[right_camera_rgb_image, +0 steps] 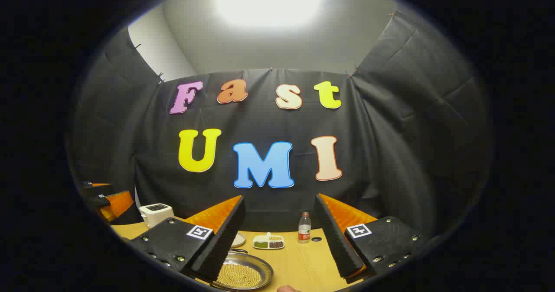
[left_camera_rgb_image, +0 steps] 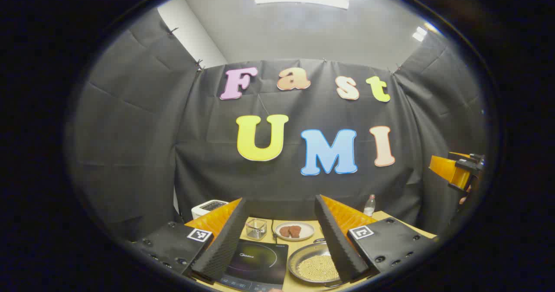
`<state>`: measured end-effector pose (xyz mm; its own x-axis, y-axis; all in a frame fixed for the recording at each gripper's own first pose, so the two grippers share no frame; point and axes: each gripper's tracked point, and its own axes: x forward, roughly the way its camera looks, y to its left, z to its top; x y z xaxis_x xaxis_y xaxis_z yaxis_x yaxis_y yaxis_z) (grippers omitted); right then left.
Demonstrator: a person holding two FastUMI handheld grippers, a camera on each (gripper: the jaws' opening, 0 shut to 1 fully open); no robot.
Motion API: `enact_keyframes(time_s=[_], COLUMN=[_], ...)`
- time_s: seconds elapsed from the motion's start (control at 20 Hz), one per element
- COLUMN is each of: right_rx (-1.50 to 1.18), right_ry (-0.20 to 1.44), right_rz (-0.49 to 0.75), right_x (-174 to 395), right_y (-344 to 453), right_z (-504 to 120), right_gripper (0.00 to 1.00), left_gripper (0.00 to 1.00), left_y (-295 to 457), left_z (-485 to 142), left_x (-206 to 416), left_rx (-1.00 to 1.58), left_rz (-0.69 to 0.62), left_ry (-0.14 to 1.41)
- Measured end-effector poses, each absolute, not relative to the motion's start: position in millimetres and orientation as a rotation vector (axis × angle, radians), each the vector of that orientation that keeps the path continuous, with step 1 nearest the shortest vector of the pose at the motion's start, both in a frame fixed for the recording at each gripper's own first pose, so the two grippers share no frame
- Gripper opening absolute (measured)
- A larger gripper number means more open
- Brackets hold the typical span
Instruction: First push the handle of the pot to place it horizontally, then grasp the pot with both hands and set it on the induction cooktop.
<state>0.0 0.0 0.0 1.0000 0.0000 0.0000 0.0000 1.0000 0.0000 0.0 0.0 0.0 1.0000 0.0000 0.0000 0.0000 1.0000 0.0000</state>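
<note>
The pot [left_camera_rgb_image: 318, 266] is a shallow metal pan holding yellow grains, resting on the wooden table [left_camera_rgb_image: 303, 244] just right of the black induction cooktop [left_camera_rgb_image: 256, 261]. A small handle loop [left_camera_rgb_image: 320, 241] shows at its far rim. My left gripper [left_camera_rgb_image: 281, 199] is open, raised above the table, with cooktop and pot seen between and below its fingers. My right gripper [right_camera_rgb_image: 279, 196] is also open and empty, raised, with the pot [right_camera_rgb_image: 240, 275] low to its left. The right gripper [left_camera_rgb_image: 459, 170] appears far right in the left gripper view; the left gripper [right_camera_rgb_image: 108, 201] appears far left in the right gripper view.
Behind the cooktop stand a glass cup [left_camera_rgb_image: 256, 228] and a plate of brown food [left_camera_rgb_image: 295, 230]. A white toaster [right_camera_rgb_image: 156, 214] sits back left. A divided white dish [right_camera_rgb_image: 269, 242], a small bottle [right_camera_rgb_image: 304, 233] and a dark cap [right_camera_rgb_image: 316, 239] stand near the back wall.
</note>
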Motion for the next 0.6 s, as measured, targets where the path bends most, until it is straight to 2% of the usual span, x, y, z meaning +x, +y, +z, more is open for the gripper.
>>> enact_keyframes(time_s=[0.6], right_rx=[0.011], right_ry=[0.012], right_rz=[-0.035], right_x=[-15.5], right_y=[-19.9], right_z=[-0.2], right_gripper=[0.96], left_gripper=[0.99], left_y=[-20.6], left_z=[5.1], left_x=[-9.9], left_rx=[0.002], left_rz=[-0.032], left_ry=[-0.009])
